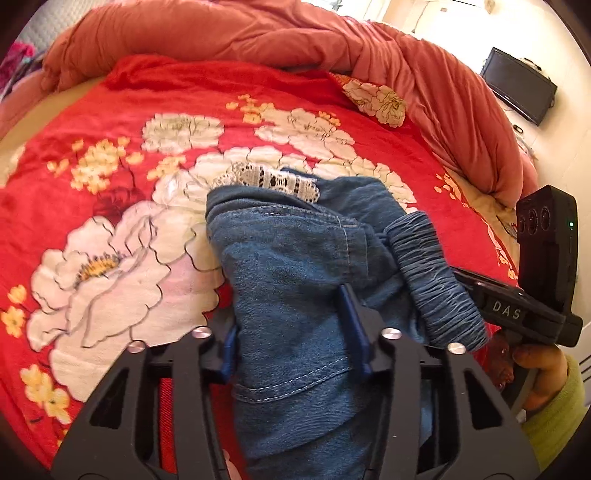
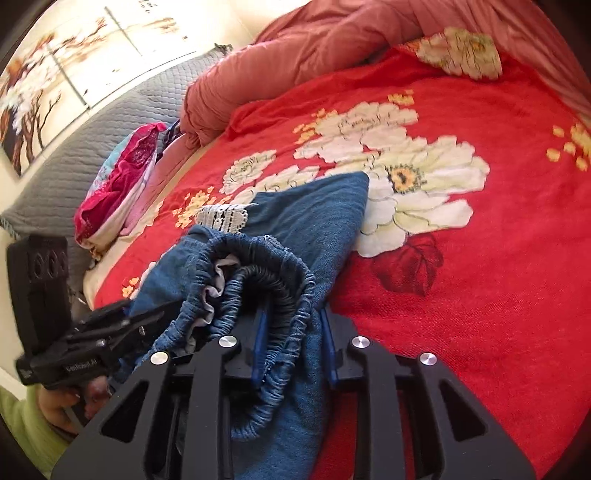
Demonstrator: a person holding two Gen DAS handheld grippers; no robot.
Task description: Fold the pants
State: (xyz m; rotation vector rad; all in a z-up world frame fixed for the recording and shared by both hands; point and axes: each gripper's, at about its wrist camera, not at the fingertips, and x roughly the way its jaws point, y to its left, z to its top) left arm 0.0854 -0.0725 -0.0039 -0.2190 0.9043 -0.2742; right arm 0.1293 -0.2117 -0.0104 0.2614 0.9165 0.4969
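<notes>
The bed (image 1: 22,147) is taking up most of both views, w/ a red floral blanket (image 1: 110,155) spread flat over it as the folding surface. A salmon duvet (image 1: 258,33) is bunched along the far side of the blanket, prob. pushed back to leave room.

The pants (image 1: 295,266), blue denim, are lying bunched on the near part of the blanket, partly raised toward the cameras, since both tools are gripping them. Their far end is resting on the blanket's big white flowers, lace trim (image 1: 273,181) showing at that end. They're not flat yet, so the fold itself looks not begun; I'd judge this as the pick-up-and-straighten stage.

The elastic waistband (image 2: 273,295) is gathered into a loose ring at the blanket's near edge, right by the right tool.

Left gripper (image 1: 295,332): its blue fingers (image 1: 351,314) are clenching a thick wad of denim btwn them, likely a leg or seat section, so the cloth can be pulled taut against the other grip.

Right gripper (image 2: 295,339): fingers (image 2: 260,339) are pinching the waistband ring, giving a firm, non-slip hold at the top of the garment.

A pink-patterned cloth (image 2: 122,177) is sitting off the blanket's far-left corner, well apart from the pants.
</notes>
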